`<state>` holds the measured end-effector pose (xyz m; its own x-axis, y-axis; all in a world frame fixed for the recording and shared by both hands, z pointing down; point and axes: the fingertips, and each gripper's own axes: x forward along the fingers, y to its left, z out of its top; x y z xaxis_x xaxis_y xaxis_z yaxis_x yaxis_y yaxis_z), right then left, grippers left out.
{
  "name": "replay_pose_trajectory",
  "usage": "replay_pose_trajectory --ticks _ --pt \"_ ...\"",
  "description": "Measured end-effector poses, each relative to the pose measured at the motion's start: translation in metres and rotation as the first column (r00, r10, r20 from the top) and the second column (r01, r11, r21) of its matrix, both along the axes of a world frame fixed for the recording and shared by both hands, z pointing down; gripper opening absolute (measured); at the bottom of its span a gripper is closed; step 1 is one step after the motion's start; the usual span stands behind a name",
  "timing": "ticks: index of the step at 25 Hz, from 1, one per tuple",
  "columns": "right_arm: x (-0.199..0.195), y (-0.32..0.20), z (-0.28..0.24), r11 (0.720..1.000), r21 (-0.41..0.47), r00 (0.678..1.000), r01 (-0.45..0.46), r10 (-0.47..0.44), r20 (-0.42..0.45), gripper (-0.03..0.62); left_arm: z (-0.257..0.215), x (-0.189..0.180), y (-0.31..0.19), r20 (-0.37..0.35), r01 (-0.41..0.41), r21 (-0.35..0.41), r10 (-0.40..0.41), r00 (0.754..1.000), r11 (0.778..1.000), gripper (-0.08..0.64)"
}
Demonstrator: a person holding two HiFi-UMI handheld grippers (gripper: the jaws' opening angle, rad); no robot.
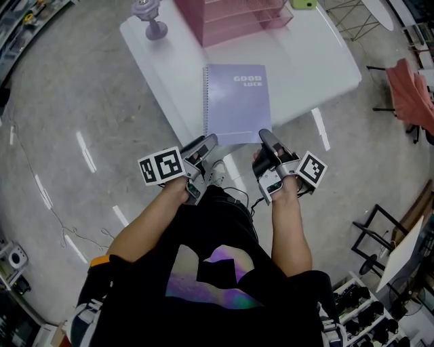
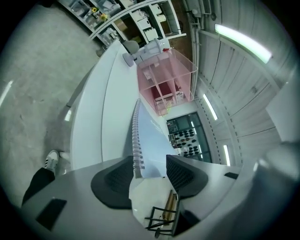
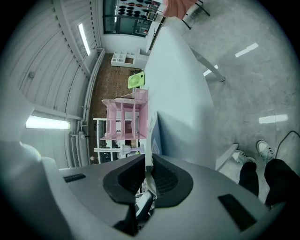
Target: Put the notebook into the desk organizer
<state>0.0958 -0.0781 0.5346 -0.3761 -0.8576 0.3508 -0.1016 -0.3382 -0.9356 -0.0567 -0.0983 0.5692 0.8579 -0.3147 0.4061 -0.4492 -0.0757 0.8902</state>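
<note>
A lavender spiral notebook lies flat on the white table, its near edge sticking out over the table's front edge. The pink desk organizer stands at the table's far side. My left gripper is at the notebook's near left corner. In the left gripper view its jaws stand open around the spiral edge, with a gap to the right pad. My right gripper is shut on the notebook's near right corner. The organizer shows beyond it.
A small grey-purple stand sits on the table's far left corner and a green object lies right of the organizer. A chair with pink cloth stands to the right. Black racks are at the lower right.
</note>
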Motion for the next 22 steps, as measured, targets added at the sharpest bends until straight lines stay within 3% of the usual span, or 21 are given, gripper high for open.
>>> replay_pose_trajectory --ticks 4,7,11,16,22 --pt "0.0 -0.002 -0.005 0.998 0.005 0.989 0.061 -0.06 -0.138 0.043 0.011 -0.005 0.002 0.099 -0.014 -0.002 0.014 0.995 1.0 0.091" --pt "-0.002 -0.001 -0.012 0.991 -0.03 0.941 0.133 -0.136 -0.308 0.043 0.005 -0.007 0.003 0.186 -0.072 0.072 0.057 0.981 0.995 0.065" --pt "-0.01 -0.007 -0.027 0.981 -0.021 0.866 0.193 -0.181 -0.465 0.043 -0.01 -0.006 -0.002 0.286 -0.151 0.193 0.091 0.954 0.969 0.058" --pt "-0.016 -0.014 -0.049 0.973 -0.014 0.752 0.231 -0.187 -0.632 0.043 -0.037 0.0 -0.018 0.323 -0.194 0.307 0.09 0.942 0.932 0.054" --pt "-0.01 -0.023 -0.085 0.978 0.043 0.661 0.202 -0.104 -0.743 0.043 -0.078 0.014 -0.037 0.305 -0.219 0.426 0.088 0.948 0.878 0.051"
